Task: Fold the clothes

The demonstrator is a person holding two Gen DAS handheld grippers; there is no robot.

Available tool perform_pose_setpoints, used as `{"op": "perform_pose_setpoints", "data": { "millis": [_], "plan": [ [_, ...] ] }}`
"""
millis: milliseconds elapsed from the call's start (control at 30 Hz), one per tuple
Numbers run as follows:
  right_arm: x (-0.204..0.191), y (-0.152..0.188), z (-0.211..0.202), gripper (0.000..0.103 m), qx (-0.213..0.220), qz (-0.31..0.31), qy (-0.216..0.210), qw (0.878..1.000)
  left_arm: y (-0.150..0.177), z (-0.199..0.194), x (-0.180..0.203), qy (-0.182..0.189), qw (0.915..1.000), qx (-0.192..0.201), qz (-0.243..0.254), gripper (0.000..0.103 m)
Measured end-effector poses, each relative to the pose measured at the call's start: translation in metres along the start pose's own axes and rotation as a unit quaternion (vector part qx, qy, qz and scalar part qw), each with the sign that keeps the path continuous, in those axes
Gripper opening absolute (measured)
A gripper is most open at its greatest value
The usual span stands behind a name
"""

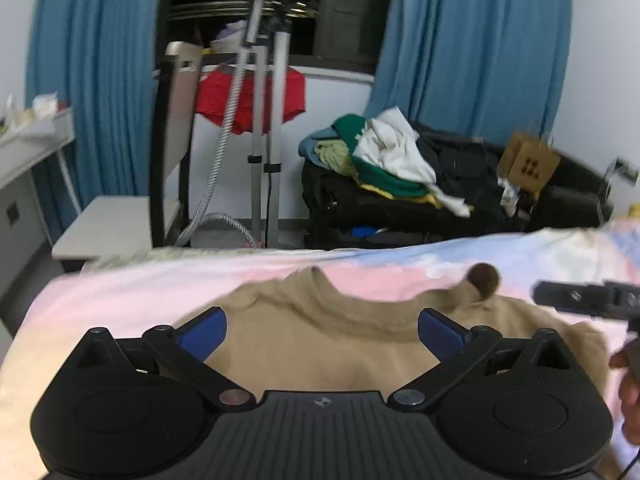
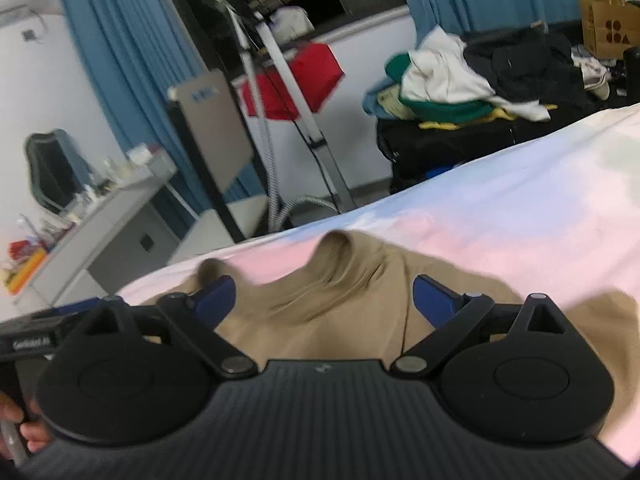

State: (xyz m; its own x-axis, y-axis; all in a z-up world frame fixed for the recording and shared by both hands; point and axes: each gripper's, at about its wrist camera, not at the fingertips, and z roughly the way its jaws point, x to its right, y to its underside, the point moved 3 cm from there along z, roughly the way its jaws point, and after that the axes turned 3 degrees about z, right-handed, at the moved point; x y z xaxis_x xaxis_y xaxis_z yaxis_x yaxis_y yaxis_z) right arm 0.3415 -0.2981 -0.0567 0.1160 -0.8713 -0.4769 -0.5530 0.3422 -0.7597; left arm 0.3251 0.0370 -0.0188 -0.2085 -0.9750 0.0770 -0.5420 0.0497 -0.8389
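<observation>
Nearest in each wrist view is its own tool. The left gripper (image 1: 322, 330) stands with its blue pads wide apart and nothing between them; the right gripper (image 2: 324, 300) is likewise spread wide and holds nothing.

Directly under and just ahead of both lies the tan sweater (image 1: 320, 344), spread on the pastel bedsheet (image 1: 140, 284) with its neckline (image 1: 332, 300) toward the far edge of the bed. Its long axis seems to run near to far, away from both tools. The left gripper hovers over the chest, roughly centred under the collar. The right gripper sits over the rumpled shoulder on the right, where a ridge of cloth (image 2: 340, 256) stands up, so it looks the nearer one for grasping that side.

Beyond the collar there is a strip of bare sheet before the bed's far edge; more sheet opens to the right. Farther off stand a garment steamer (image 1: 260, 120) and a pile of clothes (image 1: 380, 156) on a black sofa.
</observation>
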Motion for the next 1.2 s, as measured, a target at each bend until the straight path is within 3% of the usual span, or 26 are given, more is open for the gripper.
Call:
{"op": "perform_pose_setpoints", "data": {
  "millis": [133,267,300,400,467,567,767,900,1100,1200],
  "plan": [
    [-0.019,0.033,-0.074,0.097,0.032,0.015,-0.018,0.999,0.03,-0.07,-0.032,0.001,0.9966,0.007,-0.082,0.103],
    [-0.037,0.072,-0.145,0.096,0.052,0.056,-0.02,0.997,0.07,-0.134,-0.069,-0.002,0.9853,0.017,-0.17,0.102],
    [-0.041,0.081,-0.161,0.093,0.055,0.07,-0.021,0.996,0.08,-0.146,-0.077,-0.002,0.9807,0.017,-0.195,0.102],
    [-0.048,0.103,-0.202,0.071,0.054,0.108,-0.015,0.993,0.109,-0.177,-0.101,0.0,0.9628,0.021,-0.269,0.101],
    [-0.049,0.115,-0.219,0.066,0.044,0.125,-0.008,0.991,0.124,-0.191,-0.111,0.001,0.9521,0.021,-0.305,0.098],
    [-0.047,0.128,-0.235,0.057,0.052,0.125,-0.004,0.991,0.135,-0.202,-0.118,-0.01,0.9482,0.017,-0.317,0.095],
    [-0.028,0.14,-0.223,0.057,0.062,0.129,0.008,0.99,0.128,-0.172,-0.117,-0.035,0.9594,0.017,-0.279,0.083],
    [-0.022,0.143,-0.202,0.057,0.06,0.126,0.001,0.99,0.128,-0.128,-0.125,-0.055,0.9603,0.011,-0.273,0.072],
    [-0.015,0.144,-0.174,0.057,0.063,0.106,-0.006,0.992,0.114,-0.074,-0.134,-0.055,0.9606,0.03,-0.271,0.058],
    [-0.009,0.145,-0.155,0.057,0.045,0.125,-0.012,0.991,0.101,-0.052,-0.139,-0.058,0.9629,0.013,-0.263,0.037]
  ]
}}
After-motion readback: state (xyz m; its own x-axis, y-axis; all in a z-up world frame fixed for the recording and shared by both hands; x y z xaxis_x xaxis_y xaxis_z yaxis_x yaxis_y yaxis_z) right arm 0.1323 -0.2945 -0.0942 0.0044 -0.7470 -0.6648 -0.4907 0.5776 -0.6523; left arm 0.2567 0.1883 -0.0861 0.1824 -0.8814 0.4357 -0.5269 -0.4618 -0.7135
